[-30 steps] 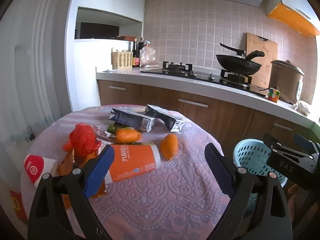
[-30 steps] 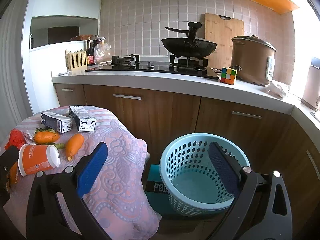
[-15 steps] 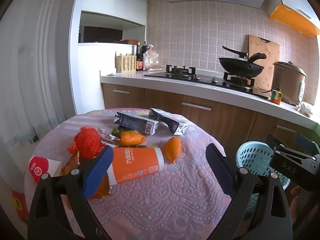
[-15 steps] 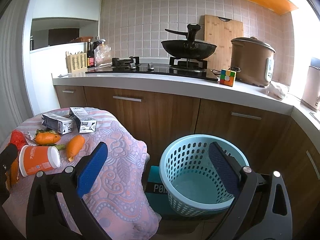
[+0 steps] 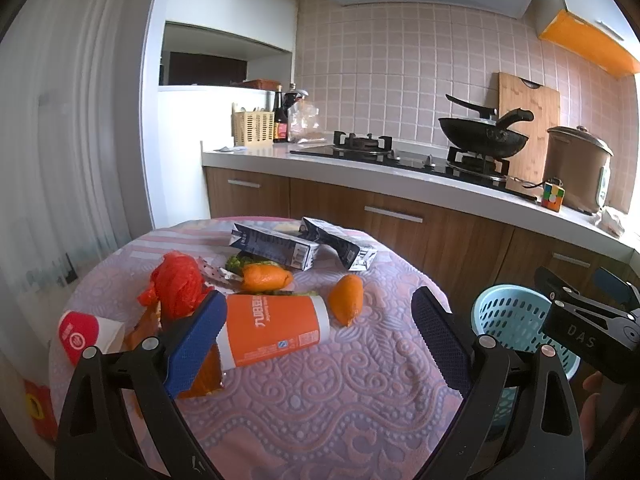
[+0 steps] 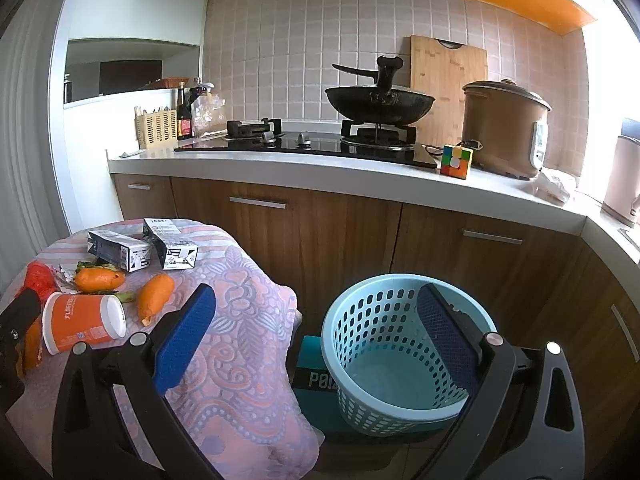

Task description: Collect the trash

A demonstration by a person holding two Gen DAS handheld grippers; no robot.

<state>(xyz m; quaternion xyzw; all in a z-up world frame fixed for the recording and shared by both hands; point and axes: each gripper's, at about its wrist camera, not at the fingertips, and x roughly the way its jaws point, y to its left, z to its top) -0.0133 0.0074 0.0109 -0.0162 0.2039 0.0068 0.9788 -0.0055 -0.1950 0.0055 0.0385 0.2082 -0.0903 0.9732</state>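
Note:
Trash lies on a round table with a pink patterned cloth [image 5: 320, 400]: an orange paper cup [image 5: 272, 330] on its side, a red plastic bag [image 5: 176, 286], two dark cartons [image 5: 276, 246] [image 5: 344, 242], orange peels [image 5: 346, 298] [image 5: 266, 276], a red-and-white cup [image 5: 82, 336]. My left gripper [image 5: 316, 338] is open above the table's near part, its left finger beside the orange cup. My right gripper [image 6: 316, 334] is open and empty, held above a light blue basket [image 6: 400, 344] on the floor. The cup also shows in the right wrist view [image 6: 82, 322].
A kitchen counter [image 6: 360, 184] with wooden cabinets runs behind the table and basket. On it stand a stove with a black wok [image 6: 380, 100], a rice cooker [image 6: 504, 128], a colour cube [image 6: 456, 162] and a cutting board. A dark box [image 6: 316, 376] lies under the basket.
The left gripper has drawn back and risen slightly, so the table items sit a little further off. The right gripper has barely moved. Both stay open.

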